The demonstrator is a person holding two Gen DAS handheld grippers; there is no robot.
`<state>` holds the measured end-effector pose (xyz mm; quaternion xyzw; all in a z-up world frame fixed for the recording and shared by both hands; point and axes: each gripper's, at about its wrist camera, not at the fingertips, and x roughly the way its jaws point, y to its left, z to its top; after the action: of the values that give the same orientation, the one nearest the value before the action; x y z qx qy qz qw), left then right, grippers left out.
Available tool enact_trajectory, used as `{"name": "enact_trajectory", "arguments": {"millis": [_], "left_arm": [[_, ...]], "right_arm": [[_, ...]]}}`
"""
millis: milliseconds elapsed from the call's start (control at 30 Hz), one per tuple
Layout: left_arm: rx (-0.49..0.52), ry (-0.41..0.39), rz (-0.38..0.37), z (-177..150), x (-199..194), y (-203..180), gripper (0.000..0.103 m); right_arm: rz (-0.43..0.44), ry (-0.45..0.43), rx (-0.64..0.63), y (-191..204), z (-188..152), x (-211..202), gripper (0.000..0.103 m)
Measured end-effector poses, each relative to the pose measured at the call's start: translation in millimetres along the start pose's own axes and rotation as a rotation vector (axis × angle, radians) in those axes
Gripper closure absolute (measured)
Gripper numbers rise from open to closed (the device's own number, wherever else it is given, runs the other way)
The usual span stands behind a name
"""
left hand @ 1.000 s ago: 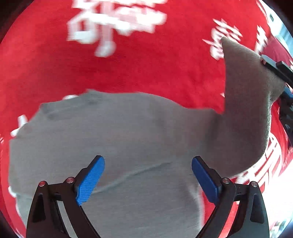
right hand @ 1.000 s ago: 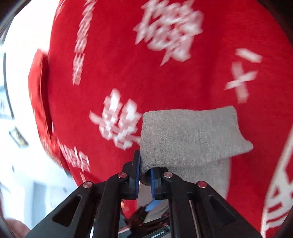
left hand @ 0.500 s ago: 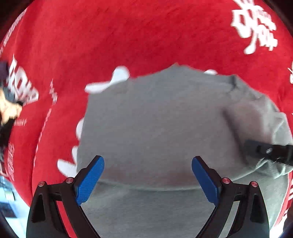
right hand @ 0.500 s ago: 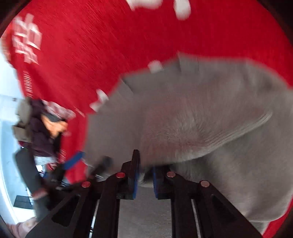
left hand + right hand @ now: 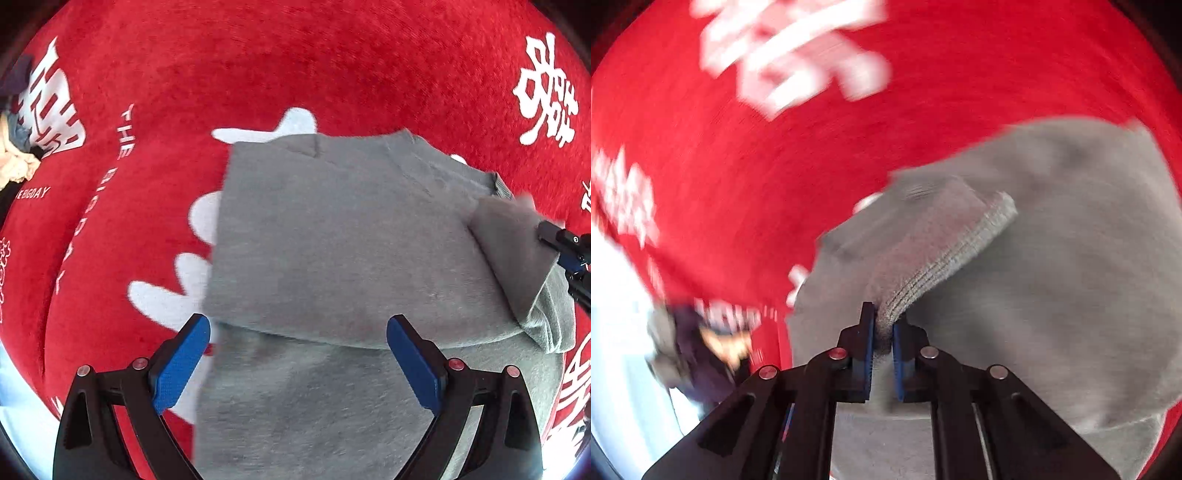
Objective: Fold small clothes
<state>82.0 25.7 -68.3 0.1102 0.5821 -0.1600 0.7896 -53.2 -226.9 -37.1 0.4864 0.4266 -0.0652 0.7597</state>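
Two claws are over one grey knitted garment [image 5: 332, 240], which lies spread on a red cloth [image 5: 258, 74] printed with white characters and lettering. The garment shows a fold across its width: an upper layer ends in a soft edge just ahead of the left claw's fingers, with a further layer beneath it running toward the camera.

Left claw [image 5: 298, 363]: jaws spread wide, blue pads apart on either side of the garment's lower layer, nothing gripped between them. It points steeply down at the fabric.

Right claw [image 5: 883, 341]: jaws nearly closed, having just closed further, with a ribbed cuff or hem of the garment [image 5: 953, 251] pinched between the blue pads. In the left wrist view this claw [image 5: 565, 247] sits at the garment's right edge, holding a flap [image 5: 513, 251] folded over onto the main body.

The right wrist view is blurred. At the left margin of both views lies a dark and pale heap [image 5: 14, 147], too indistinct to identify
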Motion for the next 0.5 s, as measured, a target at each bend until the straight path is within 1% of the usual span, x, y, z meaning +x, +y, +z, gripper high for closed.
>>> {"name": "enact_trajectory", "arguments": {"millis": [33,67,133,167,200,233,300,333,367,400,433,467,500], "left_arm": [[-0.005,-0.002,0.007,3.9,6.1,11.4,0.006],[-0.012,-0.004,0.014,3.3,5.2,19.2,0.006],[-0.024,-0.004,0.023,0.3,0.1,20.3,0.006],[-0.036,0.0,0.029,-0.5,0.3,27.0,0.006],[-0.044,0.002,0.031,-4.2,-2.5,28.0,0.006],[-0.06,0.007,0.031,-4.9,-2.5,33.8,0.006],[-0.082,0.012,0.017,-6.8,-3.4,40.4,0.006],[-0.093,0.013,-0.004,-6.6,-4.1,43.7,0.006],[-0.098,0.014,-0.045,-5.4,-5.3,46.3,0.006],[-0.099,0.015,-0.086,-4.2,-6.5,47.1,0.006],[-0.1,0.021,-0.145,-1.6,-7.2,46.1,0.006],[-0.094,0.026,-0.189,0.4,-8.6,42.7,0.006],[-0.087,0.029,-0.216,2.6,-9.8,39.2,0.006]], "right_arm": [[-0.014,0.036,-0.102,21.5,-4.6,10.9,0.093],[-0.025,0.059,-0.16,32.4,-9.4,17.5,0.093],[-0.075,0.139,-0.314,64.3,-26.9,44.6,0.093],[-0.102,0.169,-0.358,72.8,-33.6,56.2,0.093],[-0.121,0.199,-0.384,77.7,-39.5,66.5,0.089],[-0.146,0.241,-0.397,80.0,-46.1,79.4,0.088],[-0.201,0.294,-0.391,78.7,-52.7,95.5,0.084],[-0.204,0.287,-0.387,77.9,-54.7,94.0,0.082],[-0.187,0.274,-0.379,76.5,-55.7,89.9,0.078],[-0.162,0.269,-0.357,74.3,-55.6,83.4,0.069],[-0.142,0.265,-0.334,71.0,-55.7,77.2,0.064],[-0.115,0.255,-0.29,63.1,-55.2,65.9,0.064],[-0.102,0.251,-0.26,55.9,-56.4,57.0,0.064]]}}
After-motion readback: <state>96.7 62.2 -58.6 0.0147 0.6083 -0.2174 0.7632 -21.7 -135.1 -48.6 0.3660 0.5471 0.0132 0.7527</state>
